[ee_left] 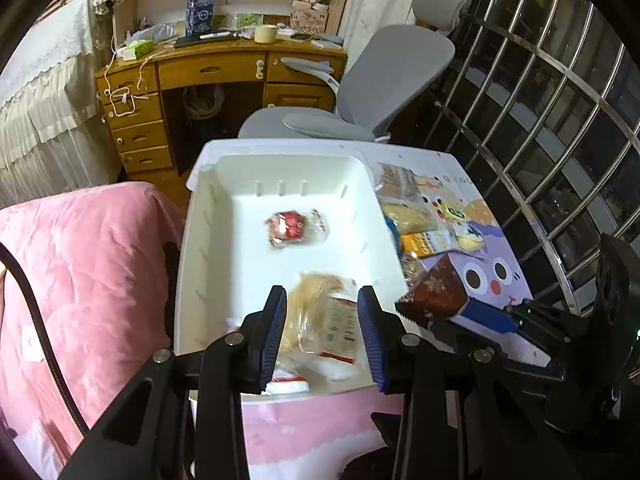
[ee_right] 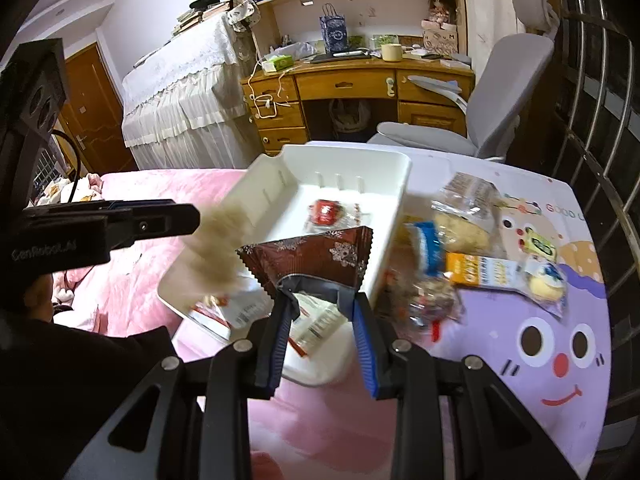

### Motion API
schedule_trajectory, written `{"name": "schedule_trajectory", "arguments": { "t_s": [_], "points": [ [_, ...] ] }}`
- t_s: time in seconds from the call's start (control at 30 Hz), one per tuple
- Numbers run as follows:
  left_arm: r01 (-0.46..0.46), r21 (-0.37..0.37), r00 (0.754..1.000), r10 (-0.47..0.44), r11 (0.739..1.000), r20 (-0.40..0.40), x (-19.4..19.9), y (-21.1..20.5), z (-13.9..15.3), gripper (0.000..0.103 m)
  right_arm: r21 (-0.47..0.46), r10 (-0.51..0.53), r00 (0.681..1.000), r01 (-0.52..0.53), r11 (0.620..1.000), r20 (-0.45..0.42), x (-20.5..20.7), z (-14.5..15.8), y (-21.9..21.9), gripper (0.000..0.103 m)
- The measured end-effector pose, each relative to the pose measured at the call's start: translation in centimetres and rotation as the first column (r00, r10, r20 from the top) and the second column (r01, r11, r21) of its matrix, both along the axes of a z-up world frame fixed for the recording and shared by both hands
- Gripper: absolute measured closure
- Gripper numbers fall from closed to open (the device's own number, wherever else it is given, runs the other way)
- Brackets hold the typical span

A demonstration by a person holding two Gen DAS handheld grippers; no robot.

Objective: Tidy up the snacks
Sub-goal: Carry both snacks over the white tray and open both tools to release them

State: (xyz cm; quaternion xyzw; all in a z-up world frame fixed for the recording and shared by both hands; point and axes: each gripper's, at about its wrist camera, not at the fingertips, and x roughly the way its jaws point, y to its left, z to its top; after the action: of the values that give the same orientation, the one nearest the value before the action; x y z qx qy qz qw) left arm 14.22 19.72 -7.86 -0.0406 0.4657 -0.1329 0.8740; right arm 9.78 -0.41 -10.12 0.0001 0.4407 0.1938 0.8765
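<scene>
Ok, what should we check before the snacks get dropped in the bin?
1. Left gripper grips the bread: ok.
2. Right gripper grips the brown packet: ok.
3. Bread is over the bin: ok.
4. Brown packet is fully over the bin: cannot tell; the left wrist view shows it near the bin's right rim.
5. Room in the bin: ok, there is bare floor around the red snack.
6. Table cleared of snacks: not ok; a pile of snacks still lies there.
</scene>
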Motion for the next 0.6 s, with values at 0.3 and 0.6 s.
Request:
{"name": "schedule_trajectory", "arguments": {
  "t_s": [0.3,0.6],
  "points": [
    [-0.027,0.003,0.999,0.027,1.000,-0.026,1.0,4.1,-1.0,0.065,-0.009,-0.016,1.000,0.016,1.000,0.001,-0.3,-0.8,4.0,0.053],
    [0.032,0.029,0.999,-0.031,0.999,-0.042,0.7,3.1,-1.7,0.046,-0.028,-0.068,0.997,0.067,0.997,-0.021,-1.4,-1.3,4.4,0.053]
  ]
}}
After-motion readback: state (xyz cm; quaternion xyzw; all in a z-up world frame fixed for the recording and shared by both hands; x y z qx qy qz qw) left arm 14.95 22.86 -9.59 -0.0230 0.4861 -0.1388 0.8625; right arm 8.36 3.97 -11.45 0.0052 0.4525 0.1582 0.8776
